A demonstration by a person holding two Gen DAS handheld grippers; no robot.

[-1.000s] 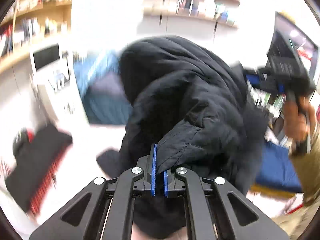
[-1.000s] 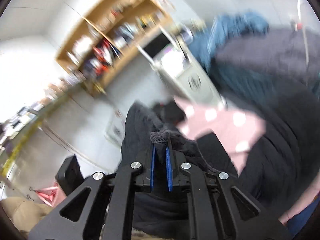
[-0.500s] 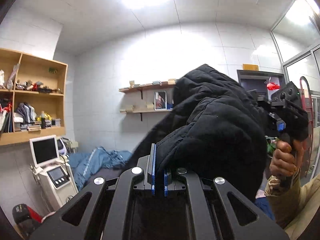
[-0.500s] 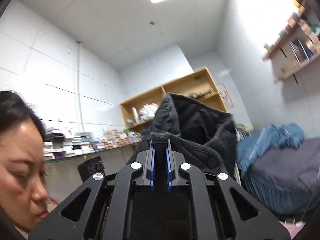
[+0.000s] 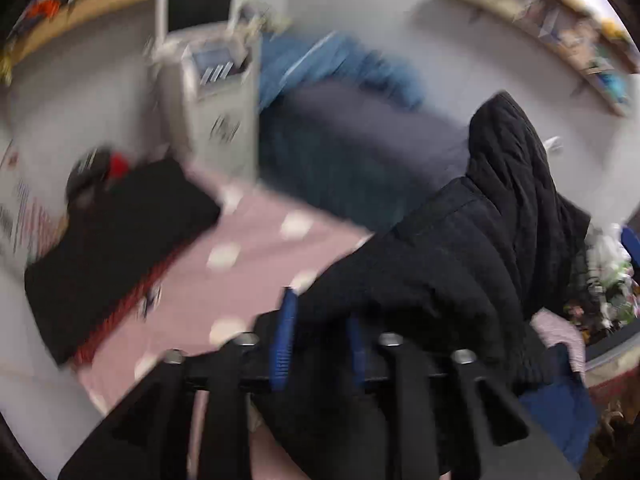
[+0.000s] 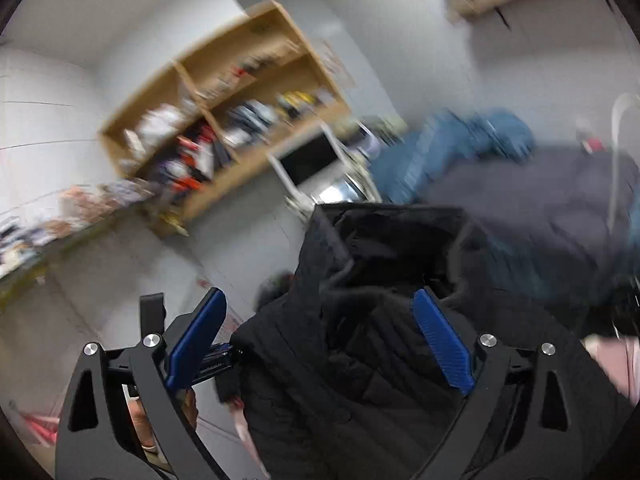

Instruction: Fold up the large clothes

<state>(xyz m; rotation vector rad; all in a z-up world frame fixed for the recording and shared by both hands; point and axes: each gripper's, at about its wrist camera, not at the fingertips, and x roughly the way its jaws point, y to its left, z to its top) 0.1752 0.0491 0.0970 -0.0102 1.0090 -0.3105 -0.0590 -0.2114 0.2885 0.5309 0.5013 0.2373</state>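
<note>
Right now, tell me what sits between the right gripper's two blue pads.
In the right wrist view, the black coat fills the gap between the right gripper's pads, which have just been opening and press on nothing.

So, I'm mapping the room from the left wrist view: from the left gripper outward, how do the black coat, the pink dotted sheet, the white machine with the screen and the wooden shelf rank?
1. Black coat: lying between the left gripper's jaws, right of centre.
2. Pink dotted sheet: just ahead, to the left.
3. White machine: beyond the sheet, upper left.
4. Wooden shelf: on the wall behind it, top left.
</note>
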